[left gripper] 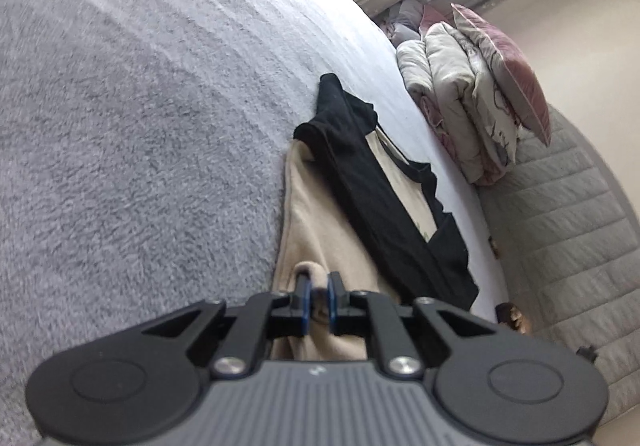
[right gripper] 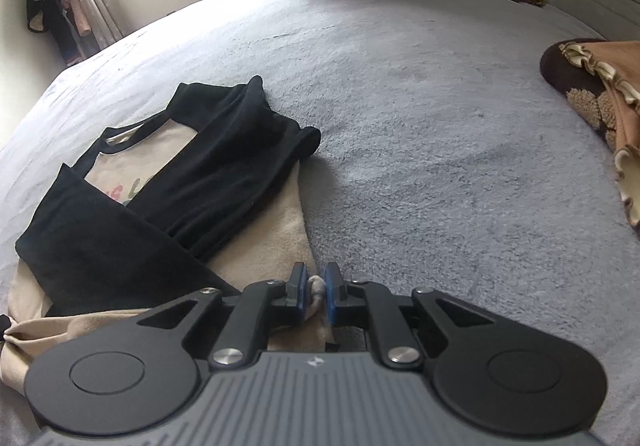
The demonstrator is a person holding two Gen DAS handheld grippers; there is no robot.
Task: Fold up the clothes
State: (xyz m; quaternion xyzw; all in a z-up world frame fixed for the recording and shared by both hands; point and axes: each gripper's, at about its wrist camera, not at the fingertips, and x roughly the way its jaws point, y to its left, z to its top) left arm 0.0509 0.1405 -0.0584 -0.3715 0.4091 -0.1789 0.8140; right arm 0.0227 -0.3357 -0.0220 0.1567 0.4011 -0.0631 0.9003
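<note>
**Now both tools are pinching the shirt hem**

Here the left tool [left gripper: 319, 288] is gripping a bunched bit of the beige hem between its blue pads, and the right tool [right gripper: 316, 286] is clamping a thin roll of the same hem. The shirt [right gripper: 256, 246] is lying on the bed [right gripper: 440, 125], stretching ahead and to the left of the right tool and ahead and slightly right of the left tool. Both black sleeves [right gripper: 224, 165] are lying crossed over its chest, so the side folds look done and the bottom-to-collar fold is probably the step in hand.

The risks are coming mostly from the grips. The right tool is holding only a narrow twist of cloth, which could be slipping out once the hem is lifted and pulled forward. If the two tools are rising unevenly, the hem will be skewing and the fold landing crooked. The loose sleeves are resting unpinned, so a quick lift may be dragging them off the chest. The fleecy blanket may also be catching the fabric and wrinkling the lower layer.
</note>
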